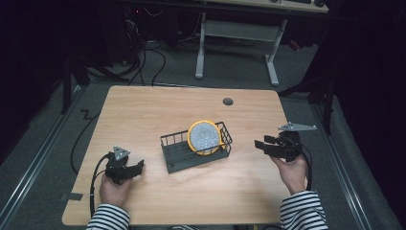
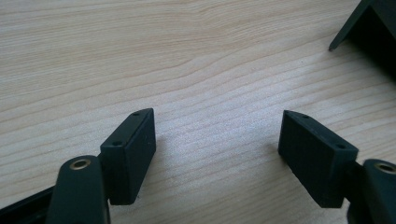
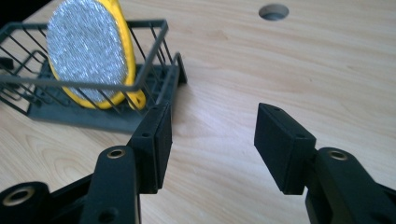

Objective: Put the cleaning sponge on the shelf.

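Light wood table [image 1: 143,120], rounded corners, a cable hole [image 1: 228,101] near the far edge. Wide bare wood left, far and near of the dark wire rack [image 1: 178,154], which sits at mid-table, turned slightly off the table's edges. In the rack's right end stands a round yellow-rimmed disc with a speckled grey face [image 1: 205,137], on edge, leaning against the wires; the left end of the rack is free. Left gripper [image 1: 139,166] lies low near the front-left, just off the rack's near-left corner, not touching it; in the left gripper view its jaws stand wide apart over bare wood, nothing between them, the rack's corner [image 2: 369,23] at top right. Right gripper [image 1: 260,145] is held to the right of the rack, a strip of bare wood between them, pointing toward it; its jaws stand apart, empty, pads [image 3: 161,140] clear of the wire, with the rack [image 3: 154,88] and disc [image 3: 88,53] ahead at left. Both forearms in striped sleeves [image 1: 301,211] come in over the near edge.
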The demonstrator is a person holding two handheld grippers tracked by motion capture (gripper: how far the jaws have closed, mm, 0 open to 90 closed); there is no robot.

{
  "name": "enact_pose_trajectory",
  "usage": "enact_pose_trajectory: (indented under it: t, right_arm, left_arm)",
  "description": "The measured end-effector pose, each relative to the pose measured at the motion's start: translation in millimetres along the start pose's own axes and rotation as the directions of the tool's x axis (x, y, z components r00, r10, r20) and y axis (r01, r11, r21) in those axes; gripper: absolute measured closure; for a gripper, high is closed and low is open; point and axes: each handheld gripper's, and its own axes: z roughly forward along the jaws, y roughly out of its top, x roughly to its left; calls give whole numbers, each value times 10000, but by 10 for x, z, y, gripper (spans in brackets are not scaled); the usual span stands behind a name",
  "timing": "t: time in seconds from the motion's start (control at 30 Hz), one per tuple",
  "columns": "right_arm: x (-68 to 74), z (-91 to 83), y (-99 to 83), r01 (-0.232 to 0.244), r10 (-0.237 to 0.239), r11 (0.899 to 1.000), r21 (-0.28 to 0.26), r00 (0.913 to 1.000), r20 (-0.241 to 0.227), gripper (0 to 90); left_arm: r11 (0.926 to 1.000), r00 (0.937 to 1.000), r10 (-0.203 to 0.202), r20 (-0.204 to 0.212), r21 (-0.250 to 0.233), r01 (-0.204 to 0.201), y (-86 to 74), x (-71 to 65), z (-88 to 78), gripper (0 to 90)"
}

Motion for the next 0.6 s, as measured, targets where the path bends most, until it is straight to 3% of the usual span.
enact_pose_trajectory:
  t: [0.6]
  right_arm:
    - [-73,66,-511,-423,425,9991,-87,9989,205,426]
  left_arm:
    - [10000,10000,5,2,6,-5,0,0,0,280]
